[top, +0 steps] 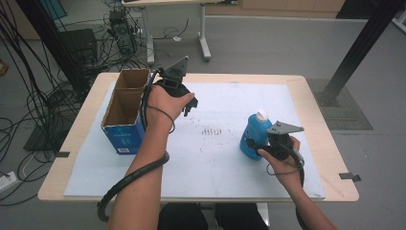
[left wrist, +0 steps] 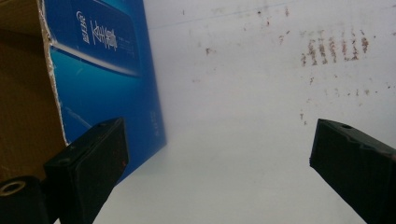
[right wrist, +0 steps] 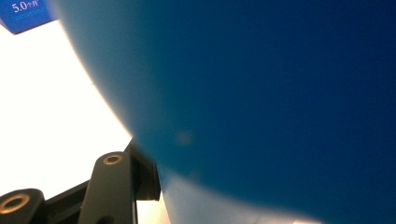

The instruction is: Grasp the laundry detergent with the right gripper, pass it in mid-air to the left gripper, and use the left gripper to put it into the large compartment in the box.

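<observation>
— Bottle (top: 253, 136), blue with a white cap, standing upright on the white mat (top: 230, 167) at the table's right side; what else matters, big things first?

— Table (top: 316, 96), then the mat, then the open cardboard box (top: 125, 108) at the left, two compartments, well apart from the bottle.

— And the hands?

— Left gripper (top: 189, 106) hovers beside the box, jaws spread wide with nothing between them. Right gripper (top: 253, 146) is clamped on the bottle's lower body.

— How will it handle?

— Smooth rounded plastic, likely slippery; if there's liquid inside, it'll feel bottom-heavy. Holding across the broad belly seems sound; the cap is too small.
</observation>
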Motion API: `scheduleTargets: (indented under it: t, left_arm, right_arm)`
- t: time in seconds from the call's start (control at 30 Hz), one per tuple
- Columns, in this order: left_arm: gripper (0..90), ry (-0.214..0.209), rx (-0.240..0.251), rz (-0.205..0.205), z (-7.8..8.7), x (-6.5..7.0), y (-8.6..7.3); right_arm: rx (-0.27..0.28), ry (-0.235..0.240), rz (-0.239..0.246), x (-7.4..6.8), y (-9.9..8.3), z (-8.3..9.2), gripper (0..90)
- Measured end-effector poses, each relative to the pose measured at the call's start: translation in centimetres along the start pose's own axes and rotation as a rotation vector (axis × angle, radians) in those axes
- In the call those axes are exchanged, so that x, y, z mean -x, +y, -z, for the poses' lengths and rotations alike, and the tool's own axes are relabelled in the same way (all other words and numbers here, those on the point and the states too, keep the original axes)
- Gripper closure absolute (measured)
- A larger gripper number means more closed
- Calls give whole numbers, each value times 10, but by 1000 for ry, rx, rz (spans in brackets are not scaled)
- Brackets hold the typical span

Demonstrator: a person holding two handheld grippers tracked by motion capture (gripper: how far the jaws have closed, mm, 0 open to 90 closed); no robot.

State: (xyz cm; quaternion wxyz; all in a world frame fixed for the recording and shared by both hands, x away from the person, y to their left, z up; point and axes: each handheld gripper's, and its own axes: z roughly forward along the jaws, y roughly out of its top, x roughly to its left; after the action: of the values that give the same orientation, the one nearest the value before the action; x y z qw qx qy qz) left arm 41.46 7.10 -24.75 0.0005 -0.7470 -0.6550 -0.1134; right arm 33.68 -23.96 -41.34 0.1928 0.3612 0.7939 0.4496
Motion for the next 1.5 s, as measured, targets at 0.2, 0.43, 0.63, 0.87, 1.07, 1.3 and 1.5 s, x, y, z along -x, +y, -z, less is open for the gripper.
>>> scheduleTargets:
  t: [0.2, 0.43, 0.63, 0.87, 1.07, 1.3, 1.5]
  left_arm:
    - [52, 4, -3, -2, 0, 0, 0]
    - [52, 0, -4, -4, 0, 1, 0]
    - [52, -2, -5, -3, -1, 1, 0]
    - [52, -2, 0, -1, 0, 1, 0]
    - [52, 2, 2, -3, 0, 2, 0]
    - [52, 7, -3, -11, -1, 3, -1]
    - [52, 7, -1, -10, 1, 3, -1]
  right_arm:
    - [0, 2, -4, 0, 0, 0, 429]
    - [1, 1, -4, 0, 0, 0, 429]
    - [1, 1, -6, 0, 0, 0, 429]
    - [1, 3, -10, 1, 0, 0, 429]
    - [2, 3, -12, 1, 0, 0, 429]
    - [1, 3, -12, 2, 0, 0, 430]
    - [2, 2, -13, 1, 0, 0, 429]
